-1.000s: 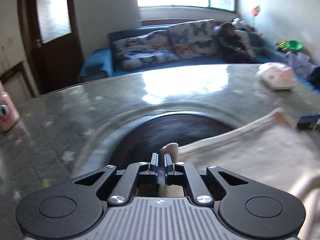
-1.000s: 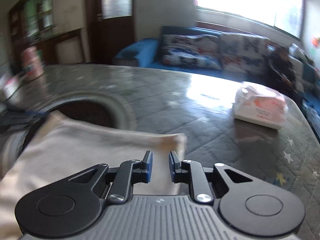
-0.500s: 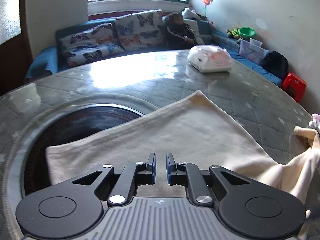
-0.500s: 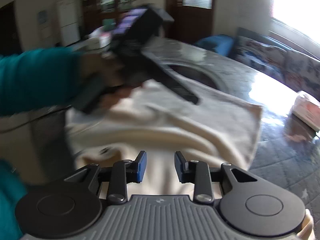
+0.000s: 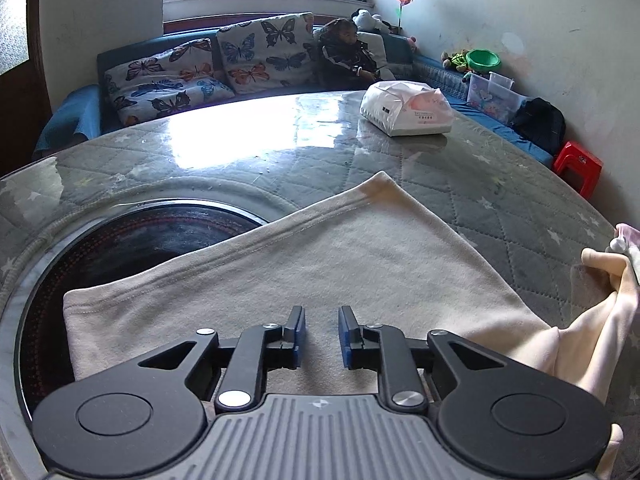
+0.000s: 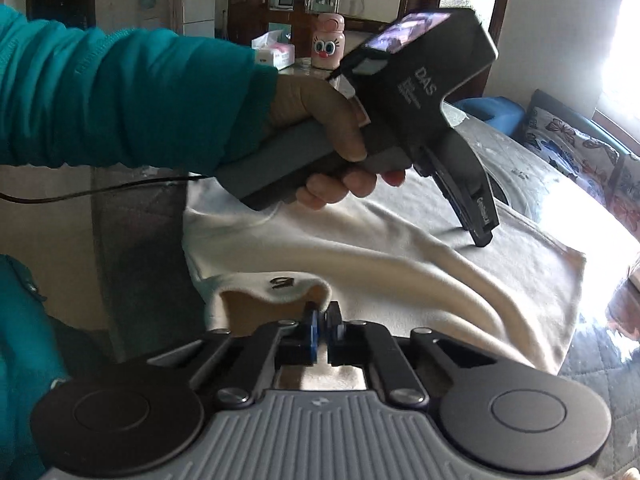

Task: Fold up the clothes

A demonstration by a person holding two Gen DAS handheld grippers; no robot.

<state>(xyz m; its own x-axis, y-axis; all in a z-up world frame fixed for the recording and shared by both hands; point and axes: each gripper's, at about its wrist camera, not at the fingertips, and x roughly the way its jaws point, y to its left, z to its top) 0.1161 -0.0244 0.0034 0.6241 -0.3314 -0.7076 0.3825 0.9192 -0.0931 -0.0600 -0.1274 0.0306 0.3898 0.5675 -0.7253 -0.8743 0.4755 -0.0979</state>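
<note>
Cream garment (image 5: 320, 272) is spread flat across the quilted grey table (image 5: 500, 184), its far hem running on a slant from lower left up to a corner at upper right, and its left end lying over the dark round inset (image 5: 120, 248) in the tabletop. Starting on the left: the left gripper (image 5: 321, 334) hangs just over the middle of the cloth with its jaws parted and nothing between them, and from the other camera its tip (image 6: 482, 236) looks to be down at the fabric, though contact is hard to call. Moving right: the right gripper (image 6: 322, 330) has its jaws pinched together on a raised edge of the garment at the near side, beside a small dark mark (image 6: 280, 281) on the cloth. So the right hand is the one with a hold; judging by that, the coming fold will carry this edge across toward the left, with the left claw free to pin or catch. Further right, a lifted flap (image 5: 600, 320) rises off the table. Beyond, a white packet (image 5: 406, 114) sits well apart near the far rim, and behind it a blue sofa with butterfly cushions (image 5: 240, 64) under a bright window.
</note>
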